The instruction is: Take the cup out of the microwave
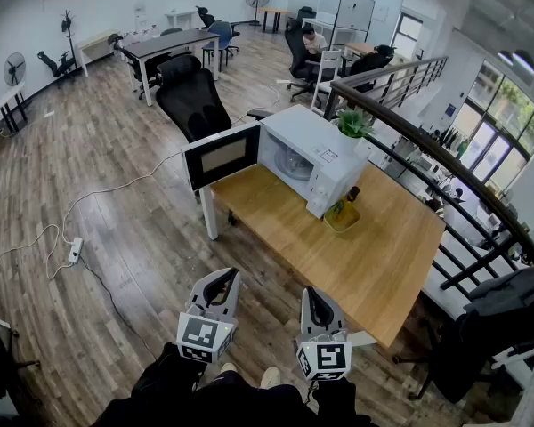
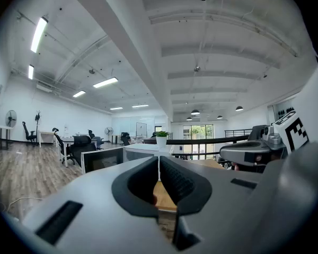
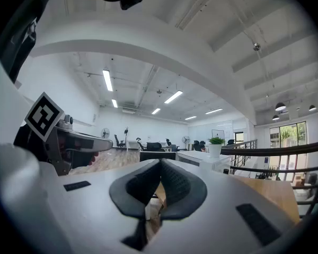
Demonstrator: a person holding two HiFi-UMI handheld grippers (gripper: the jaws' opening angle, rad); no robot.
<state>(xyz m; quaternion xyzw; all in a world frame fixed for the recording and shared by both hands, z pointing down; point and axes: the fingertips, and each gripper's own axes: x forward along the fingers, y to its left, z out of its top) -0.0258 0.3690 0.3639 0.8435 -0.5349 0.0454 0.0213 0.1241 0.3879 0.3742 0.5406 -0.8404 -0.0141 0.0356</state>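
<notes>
A white microwave point(image 1: 325, 149) stands at the far end of a wooden table point(image 1: 374, 256), its door point(image 1: 221, 156) swung open to the left. Something pale shows inside the cavity point(image 1: 294, 160); I cannot tell whether it is the cup. My left gripper point(image 1: 221, 278) and right gripper point(image 1: 313, 294) hover side by side short of the table's near corner, well away from the microwave. Both point level towards it. In the left gripper view my left gripper point(image 2: 158, 160) has its jaws closed together with nothing between them. In the right gripper view my right gripper point(image 3: 160, 163) is shut and empty too.
A potted plant point(image 1: 353, 123) sits on top of the microwave. A yellow dish with a dark bottle point(image 1: 343, 213) stands just in front of it. A black office chair point(image 1: 191, 96) is behind the door. A railing point(image 1: 445, 163) runs along the right, a power strip point(image 1: 74, 251) lies on the floor.
</notes>
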